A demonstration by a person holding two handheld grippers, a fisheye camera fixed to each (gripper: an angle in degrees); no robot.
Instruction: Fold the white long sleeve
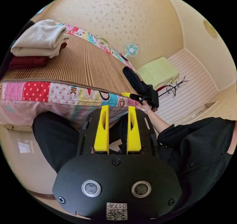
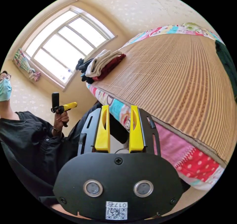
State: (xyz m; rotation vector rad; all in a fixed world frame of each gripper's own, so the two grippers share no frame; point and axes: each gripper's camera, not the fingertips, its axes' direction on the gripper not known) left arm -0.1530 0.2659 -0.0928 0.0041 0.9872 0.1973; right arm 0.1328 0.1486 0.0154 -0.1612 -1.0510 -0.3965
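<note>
Both tools, left tool [image 1: 118, 111] & right tool [image 2: 119, 111], released, empty. Folded stack [image 1: 39, 42] on bed [image 1: 81, 63] at 10 o'clock; fold appears done.

The bed [image 1: 81, 60] is topped with a ribbed woven mat [image 2: 172, 78], matt and rough-looking, over soft patchwork cloth. Folded clothes [image 1: 39, 39] look like smooth matt cloth. The left tool [image 1: 118, 110] has yellow plastic jaws on a matt black plastic body with metal screws.
</note>
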